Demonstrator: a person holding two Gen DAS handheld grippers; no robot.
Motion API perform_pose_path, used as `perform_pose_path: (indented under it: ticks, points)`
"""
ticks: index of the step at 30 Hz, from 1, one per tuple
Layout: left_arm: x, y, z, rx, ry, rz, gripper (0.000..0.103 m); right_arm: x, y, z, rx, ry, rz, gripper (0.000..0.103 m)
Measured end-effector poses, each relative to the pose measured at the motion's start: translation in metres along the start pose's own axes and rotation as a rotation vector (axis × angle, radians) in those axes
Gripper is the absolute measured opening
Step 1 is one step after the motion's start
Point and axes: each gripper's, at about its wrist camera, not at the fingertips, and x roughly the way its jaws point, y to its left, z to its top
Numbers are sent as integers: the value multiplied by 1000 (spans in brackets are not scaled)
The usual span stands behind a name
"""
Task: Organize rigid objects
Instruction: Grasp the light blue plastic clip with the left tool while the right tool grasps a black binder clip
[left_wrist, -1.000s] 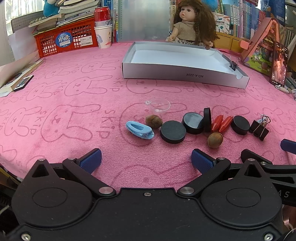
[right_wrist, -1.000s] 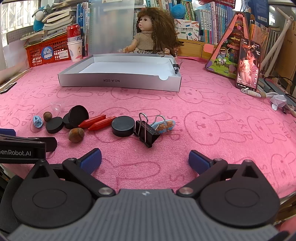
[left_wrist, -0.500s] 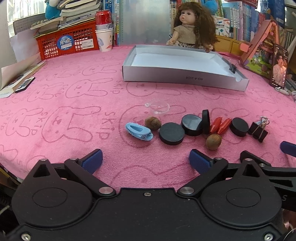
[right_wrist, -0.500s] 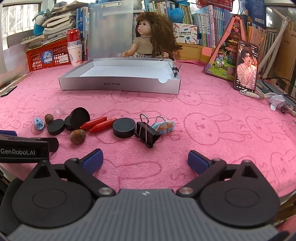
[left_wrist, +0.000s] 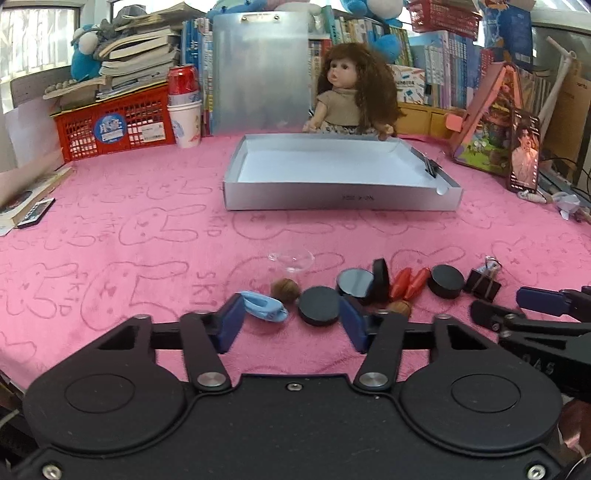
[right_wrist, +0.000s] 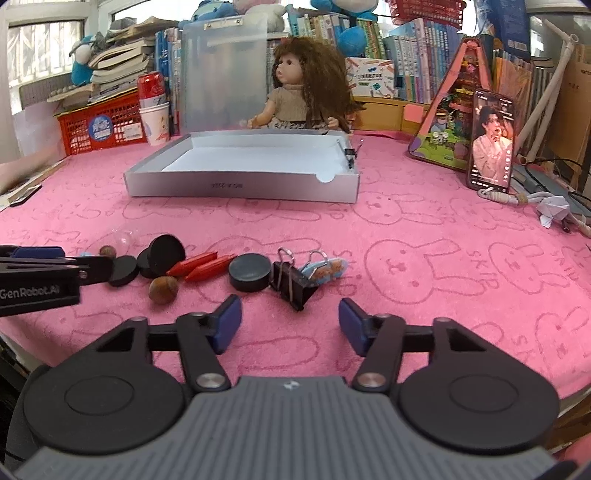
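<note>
Hovering low over the pink bench (left_wrist: 110, 206), I hold both grippers short of a row of small hard things, with sorting into the grey tray (left_wrist: 340, 192) not yet begun: the tray, well ahead of both jaws, holds nothing loose that I can see, only a clip on its right wall.

My left gripper (left_wrist: 291, 319) has just been closing; its jaws stand half-narrowed and grip nothing. Just ahead of them lie a blue clip (left_wrist: 263, 305), close by the left pad, and a flat black disc (left_wrist: 319, 305) near the right pad; neither is pressed. A brown nut (left_wrist: 285, 291) sits just beyond those two, and further right run a round mirror-like disc (left_wrist: 354, 281), two red pieces (left_wrist: 408, 283), another black disc (left_wrist: 447, 281) and a black binder clip (left_wrist: 482, 283).

My right gripper (right_wrist: 290, 319) has likewise just been closing, jaws part-narrowed over bare cloth. That same black binder clip (right_wrist: 293, 286) lies just ahead of them, touching a small patterned clip (right_wrist: 325, 266), with a black disc (right_wrist: 248, 272) just to its left.

I judge this the pre-grasp stage, each gripper sizing its jaws to a first pick. Next, I reckon the left must ease forward until the disc or the blue clip sits squarely between the pads, and the right must do the same for the binder clip, then close, lift and carry forward to the tray. Crowding is the risk: neighbours touch, so a sloppy approach could shove them.
</note>
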Motion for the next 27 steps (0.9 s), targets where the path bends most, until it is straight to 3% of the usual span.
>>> perform_pose_path:
  ticks: [11,14,18,21,24,27]
  points:
    - [12,22,1,-38,7,26,40,8,-7,9,44,-3,-16,34]
    - [16,27,1,-56,12,22,34,12,-7,11,53,1,-13,34]
    - [19,29,-1,-71,17,16,33,16,-6,12,55,4,-9,38]
    - [22,30,-2,-85,21,21,35,18,-4,12,52,1,-8,38]
    - [23,30,-3,-92,20,35,41,22,-1,13,53,-3,-16,49]
    - [25,30,-4,-98,28,36,43,24,1,14,46,-11,-31,51]
